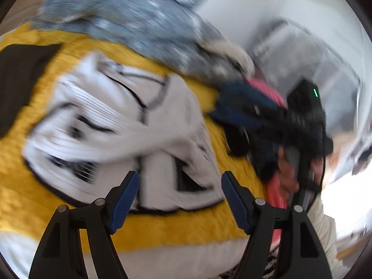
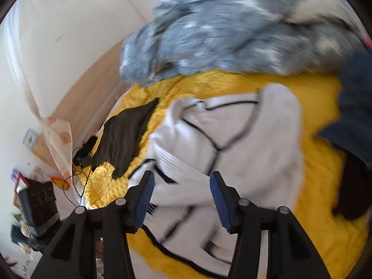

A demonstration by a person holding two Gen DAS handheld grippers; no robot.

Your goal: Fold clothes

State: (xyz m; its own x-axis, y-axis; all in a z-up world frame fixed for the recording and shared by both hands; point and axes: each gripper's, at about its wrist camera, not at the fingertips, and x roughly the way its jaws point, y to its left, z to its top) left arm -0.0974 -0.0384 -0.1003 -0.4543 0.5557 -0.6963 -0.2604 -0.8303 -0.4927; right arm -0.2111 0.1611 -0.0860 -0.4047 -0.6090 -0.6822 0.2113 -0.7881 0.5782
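The white garment [image 1: 121, 125] [image 2: 234, 153] I work on has thin black piping and lies rumpled, partly doubled over itself, in the middle of the yellow blanket [image 1: 162, 230] [image 2: 320, 186]. A dark brown piece [image 1: 21, 79] [image 2: 123, 137] lies flat to its left. A blue-grey mottled heap [image 1: 139, 23] [image 2: 232, 34] is bunched behind.

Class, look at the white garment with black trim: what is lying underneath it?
The white garment lies on a yellow textured blanket, which shows all around its edges. Whatever sits directly beneath the garment's middle is covered. Both grippers, left and right, hang open above it.
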